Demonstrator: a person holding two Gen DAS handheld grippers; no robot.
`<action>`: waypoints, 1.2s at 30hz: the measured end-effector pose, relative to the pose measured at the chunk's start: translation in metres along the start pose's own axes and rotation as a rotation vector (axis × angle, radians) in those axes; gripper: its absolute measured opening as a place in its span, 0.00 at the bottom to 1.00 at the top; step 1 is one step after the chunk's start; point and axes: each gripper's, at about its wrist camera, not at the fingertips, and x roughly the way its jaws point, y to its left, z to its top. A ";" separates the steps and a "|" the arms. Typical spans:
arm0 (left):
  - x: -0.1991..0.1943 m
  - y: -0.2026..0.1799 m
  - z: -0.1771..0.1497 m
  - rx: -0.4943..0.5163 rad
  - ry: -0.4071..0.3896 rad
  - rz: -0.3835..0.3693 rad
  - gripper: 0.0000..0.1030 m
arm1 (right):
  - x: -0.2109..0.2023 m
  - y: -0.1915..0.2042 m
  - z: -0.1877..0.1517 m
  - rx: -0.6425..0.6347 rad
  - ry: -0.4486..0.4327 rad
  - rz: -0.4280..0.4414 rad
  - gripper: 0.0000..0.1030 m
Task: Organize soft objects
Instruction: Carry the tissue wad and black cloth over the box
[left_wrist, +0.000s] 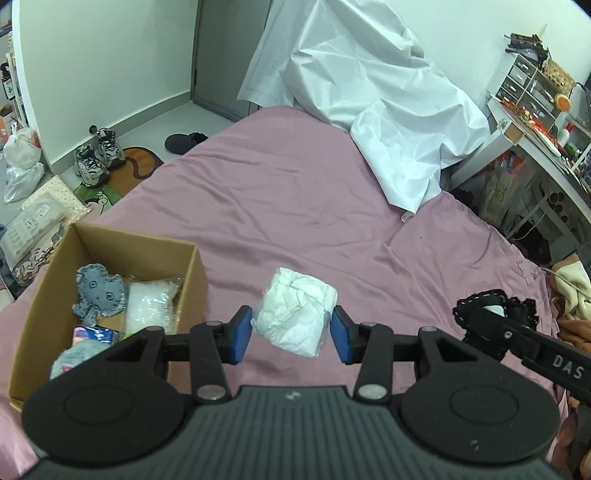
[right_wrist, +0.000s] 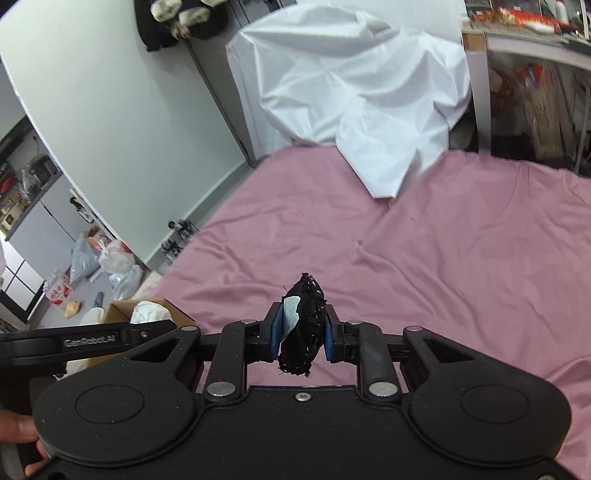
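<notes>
A white crumpled soft bundle in clear wrap (left_wrist: 295, 314) sits between the blue pads of my left gripper (left_wrist: 291, 334), held above the pink bed; the pads touch its sides. A cardboard box (left_wrist: 192, 273) at the left holds a grey plush (left_wrist: 96, 291), a clear bag of white filling (left_wrist: 149, 306) and other soft items. My right gripper (right_wrist: 300, 330) is shut on a black lacy fabric piece with a white tag (right_wrist: 304, 321); it also shows in the left wrist view (left_wrist: 480, 314), at the right.
The pink bed sheet (left_wrist: 295, 206) fills the middle. A white sheet (left_wrist: 369, 92) drapes over something at the bed's far side. Shoes (left_wrist: 96, 155) and bags lie on the floor at the left. A cluttered desk (left_wrist: 535, 122) stands at the right.
</notes>
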 end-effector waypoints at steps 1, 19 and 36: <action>-0.003 0.001 0.000 -0.001 -0.004 0.002 0.43 | -0.003 0.001 0.000 0.000 -0.008 0.006 0.21; -0.042 0.048 -0.002 -0.053 -0.046 0.051 0.43 | -0.010 0.037 -0.003 -0.049 -0.056 0.087 0.21; -0.054 0.111 -0.005 -0.137 -0.051 0.082 0.43 | 0.004 0.097 -0.017 -0.146 -0.019 0.134 0.21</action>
